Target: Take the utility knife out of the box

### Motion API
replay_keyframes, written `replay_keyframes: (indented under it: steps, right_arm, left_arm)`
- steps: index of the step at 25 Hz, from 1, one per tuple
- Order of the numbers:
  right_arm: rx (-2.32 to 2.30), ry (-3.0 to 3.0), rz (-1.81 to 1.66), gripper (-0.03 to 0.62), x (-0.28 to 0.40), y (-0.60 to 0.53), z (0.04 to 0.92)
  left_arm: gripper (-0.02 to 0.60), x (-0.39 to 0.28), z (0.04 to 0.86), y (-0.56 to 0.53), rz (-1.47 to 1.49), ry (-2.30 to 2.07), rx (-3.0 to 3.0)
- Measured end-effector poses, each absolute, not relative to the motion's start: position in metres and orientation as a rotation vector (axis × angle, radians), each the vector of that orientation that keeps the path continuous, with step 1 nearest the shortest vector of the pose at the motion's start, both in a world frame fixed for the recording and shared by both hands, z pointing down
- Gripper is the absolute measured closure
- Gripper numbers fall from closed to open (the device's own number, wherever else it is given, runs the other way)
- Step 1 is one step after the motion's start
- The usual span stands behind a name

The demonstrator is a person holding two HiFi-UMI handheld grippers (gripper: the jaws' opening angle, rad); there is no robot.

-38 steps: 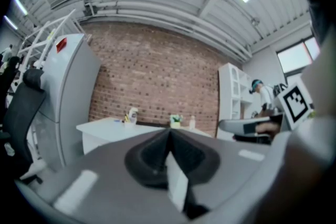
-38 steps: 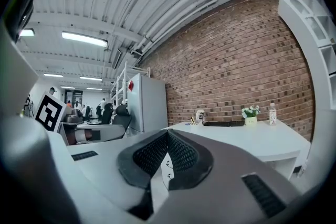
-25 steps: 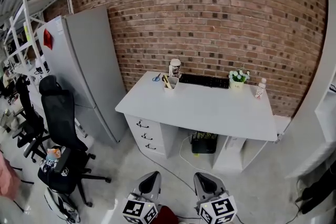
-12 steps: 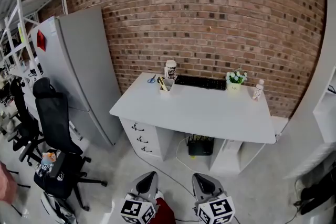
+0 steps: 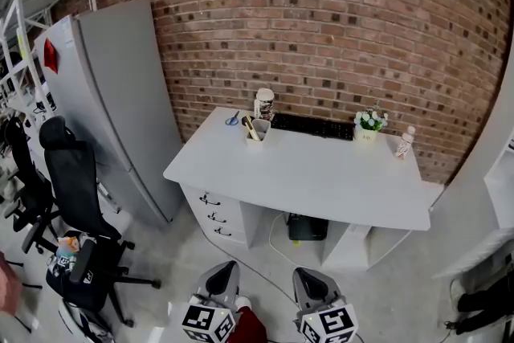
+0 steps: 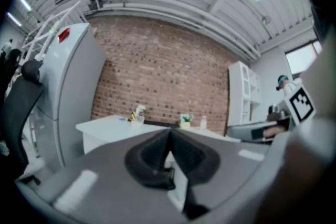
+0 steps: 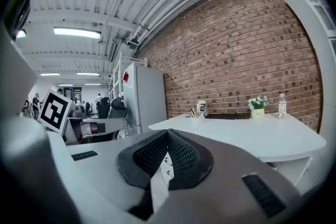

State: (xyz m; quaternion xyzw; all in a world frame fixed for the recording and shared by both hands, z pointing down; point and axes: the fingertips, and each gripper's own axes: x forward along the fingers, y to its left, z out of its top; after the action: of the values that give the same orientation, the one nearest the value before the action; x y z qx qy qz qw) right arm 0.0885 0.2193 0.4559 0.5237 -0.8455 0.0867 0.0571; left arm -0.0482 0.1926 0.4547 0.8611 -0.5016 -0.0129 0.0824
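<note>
In the head view, the left gripper [image 5: 224, 269] and right gripper [image 5: 308, 275] are hanging side by side in front of the white desk [image 5: 321, 173], well short of its front edge. The small white box [image 5: 259, 130] is sitting at the desk's far left corner. A yellow-and-black tool, apparently the utility knife [image 5: 250, 126], is sticking out of the box, with a keyboard [image 5: 313, 125] lying just to its right.

In the left gripper view, the jaws are pressing together on nothing and pointing towards the desk, far off.

In the right gripper view, the jaws are likewise meeting, empty, and facing the desk's long edge. The box is showing as a tiny shape at the far end.
</note>
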Motion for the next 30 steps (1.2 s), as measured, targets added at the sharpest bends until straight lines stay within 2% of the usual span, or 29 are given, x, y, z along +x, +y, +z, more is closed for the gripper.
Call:
replay_keyframes:
  steps: [30]
  right_arm:
    - [1.626,-2.479,0.317,0.586,0.001,0.005,0.469]
  left_arm:
    - [0.578,-0.119,0.463,-0.030,-0.011,-1.369,2.618]
